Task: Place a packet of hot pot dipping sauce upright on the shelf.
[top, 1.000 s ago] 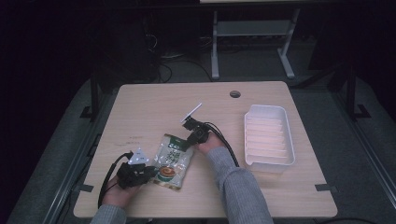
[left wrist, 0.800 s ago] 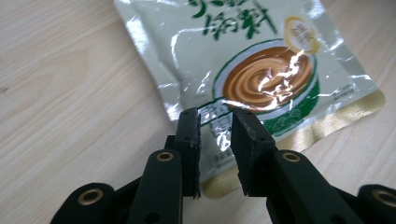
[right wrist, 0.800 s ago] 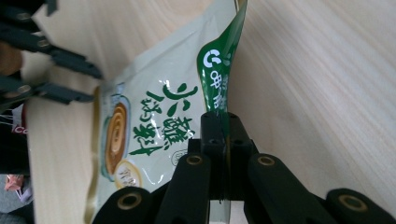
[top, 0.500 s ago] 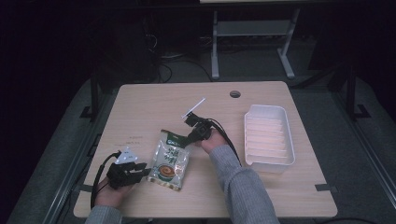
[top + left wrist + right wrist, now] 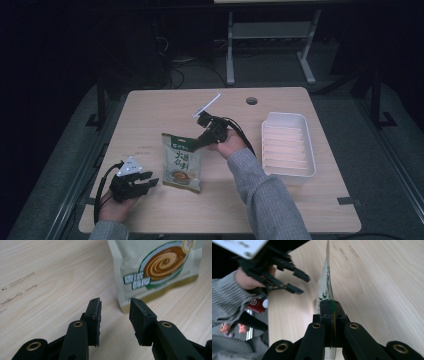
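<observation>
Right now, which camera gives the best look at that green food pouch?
The high view: the whole food pouch shows, its top edge lifted by the right hand-held gripper. The left gripper view gives a close lower corner; the right gripper view sees it edge-on, pinched between its jaws.

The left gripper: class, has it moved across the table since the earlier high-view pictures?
Yes. The left gripper has drawn back from the sauce pouch toward the near left corner of the table, its jaws just opening, nothing between them.

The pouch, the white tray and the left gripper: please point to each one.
pouch (image 5: pixel 182 165), high view, printed front.
white tray (image 5: pixel 305 131), high view, right rim.
left gripper (image 5: pixel 115 312), left gripper view, between its fingertips.
</observation>
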The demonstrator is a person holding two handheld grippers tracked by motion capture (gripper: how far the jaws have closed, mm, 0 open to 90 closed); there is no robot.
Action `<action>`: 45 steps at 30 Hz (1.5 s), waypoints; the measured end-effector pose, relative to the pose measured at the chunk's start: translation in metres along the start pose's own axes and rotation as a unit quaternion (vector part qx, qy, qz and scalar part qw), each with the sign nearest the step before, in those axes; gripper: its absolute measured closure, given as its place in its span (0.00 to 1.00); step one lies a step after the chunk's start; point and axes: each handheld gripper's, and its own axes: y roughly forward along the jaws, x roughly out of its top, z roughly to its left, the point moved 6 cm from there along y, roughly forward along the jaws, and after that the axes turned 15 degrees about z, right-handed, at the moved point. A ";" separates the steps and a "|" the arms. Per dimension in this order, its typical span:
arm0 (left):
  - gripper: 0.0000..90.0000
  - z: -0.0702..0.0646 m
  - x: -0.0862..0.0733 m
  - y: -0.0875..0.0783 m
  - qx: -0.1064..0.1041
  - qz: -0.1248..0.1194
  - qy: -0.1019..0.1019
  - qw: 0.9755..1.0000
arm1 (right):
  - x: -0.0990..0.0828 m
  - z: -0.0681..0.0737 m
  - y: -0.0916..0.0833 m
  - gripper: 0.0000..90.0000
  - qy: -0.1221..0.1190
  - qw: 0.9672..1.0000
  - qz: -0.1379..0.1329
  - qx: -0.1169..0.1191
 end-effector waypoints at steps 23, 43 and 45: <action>0.61 0.001 0.000 0.002 -0.004 0.001 -0.002 1.000 | -0.013 0.024 -0.066 0.99 -0.074 0.996 0.035 -0.023; 0.54 0.002 0.000 0.003 -0.005 0.004 -0.009 1.000 | -0.051 0.017 -0.115 0.99 -0.075 0.995 0.030 -0.053; 0.54 0.002 0.000 0.003 -0.006 0.004 -0.008 1.000 | -0.056 0.017 -0.120 0.99 -0.075 0.995 0.027 -0.056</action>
